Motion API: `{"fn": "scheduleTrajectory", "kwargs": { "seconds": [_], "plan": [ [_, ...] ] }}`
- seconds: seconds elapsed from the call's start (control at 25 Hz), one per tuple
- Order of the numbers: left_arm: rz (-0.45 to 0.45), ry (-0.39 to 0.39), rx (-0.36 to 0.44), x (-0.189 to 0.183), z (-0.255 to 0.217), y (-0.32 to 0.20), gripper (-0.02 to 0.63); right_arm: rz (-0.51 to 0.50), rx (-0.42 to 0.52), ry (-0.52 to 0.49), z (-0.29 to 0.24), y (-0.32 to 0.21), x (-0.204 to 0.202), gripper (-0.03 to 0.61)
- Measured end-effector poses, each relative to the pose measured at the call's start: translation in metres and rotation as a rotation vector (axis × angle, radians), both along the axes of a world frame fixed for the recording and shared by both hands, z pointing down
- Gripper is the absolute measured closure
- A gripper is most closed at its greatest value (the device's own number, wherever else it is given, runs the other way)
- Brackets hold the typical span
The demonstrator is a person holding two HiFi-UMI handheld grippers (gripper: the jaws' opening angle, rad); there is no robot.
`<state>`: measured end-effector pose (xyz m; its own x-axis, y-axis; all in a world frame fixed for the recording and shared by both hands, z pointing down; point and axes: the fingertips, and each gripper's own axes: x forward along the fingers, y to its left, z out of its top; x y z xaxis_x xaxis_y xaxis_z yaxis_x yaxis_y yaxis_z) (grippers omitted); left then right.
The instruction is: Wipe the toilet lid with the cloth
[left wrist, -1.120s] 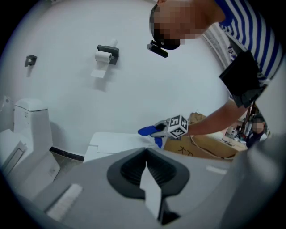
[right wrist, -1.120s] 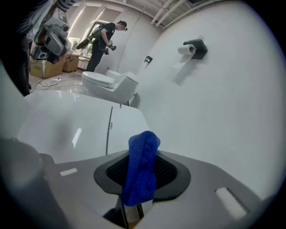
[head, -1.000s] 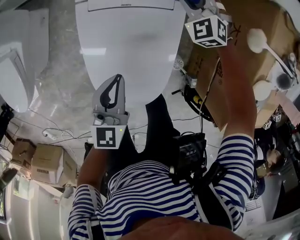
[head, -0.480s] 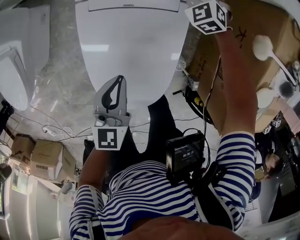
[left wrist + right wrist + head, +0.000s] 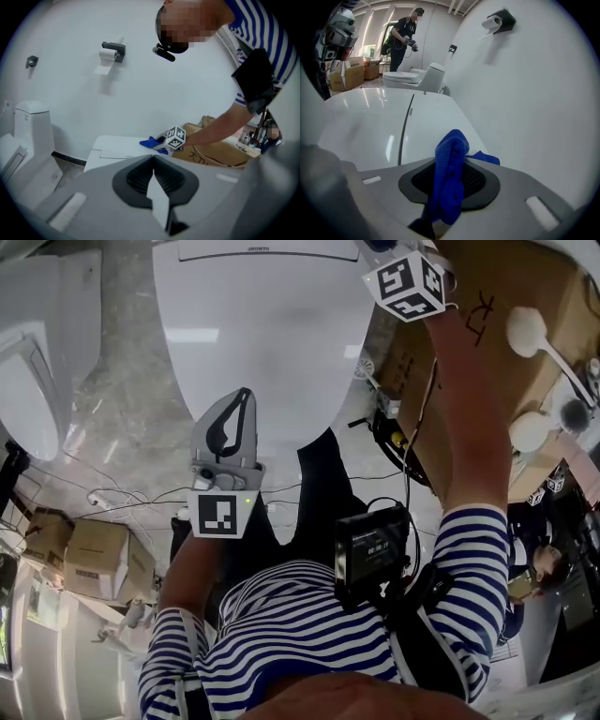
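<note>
Cloth (image 5: 451, 140): blue, clamped in right claw (image 5: 449, 161), at rear right of toilet lid (image 5: 262, 343). Left claw (image 5: 153, 158): jaws together, nothing held. Advised: cloth to be pressed flat and drawn forward in overlapping strokes.

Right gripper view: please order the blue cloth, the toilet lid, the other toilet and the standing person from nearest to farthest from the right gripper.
1. blue cloth: clamped in the jaws, bottom centre.
2. toilet lid: just beyond the jaws, lower left.
3. other toilet: farther back by the wall, upper left.
4. standing person: behind that toilet, top left.
</note>
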<state>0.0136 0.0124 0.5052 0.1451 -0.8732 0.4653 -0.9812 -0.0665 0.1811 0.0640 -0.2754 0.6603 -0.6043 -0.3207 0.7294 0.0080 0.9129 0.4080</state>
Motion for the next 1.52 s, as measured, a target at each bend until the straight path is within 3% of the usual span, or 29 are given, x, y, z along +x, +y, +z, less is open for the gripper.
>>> {"fn": "scheduleTrajectory", "kwargs": {
  "seconds": [0.56, 0.96, 1.52],
  "plan": [
    [0.009, 0.003, 0.015, -0.002, -0.008, 0.01, 0.611, -0.067, -0.097, 0.002, 0.009, 0.138, 0.042, 0.459],
    [0.028, 0.004, 0.045, 0.0, -0.02, 0.021, 0.611, -0.193, -0.259, 0.07, 0.02, 0.305, 0.09, 0.459],
    [0.034, -0.002, 0.06, -0.003, -0.029, 0.044, 0.611, -0.368, -0.477, 0.146, 0.025, 0.491, 0.129, 0.459]
  ]
}}
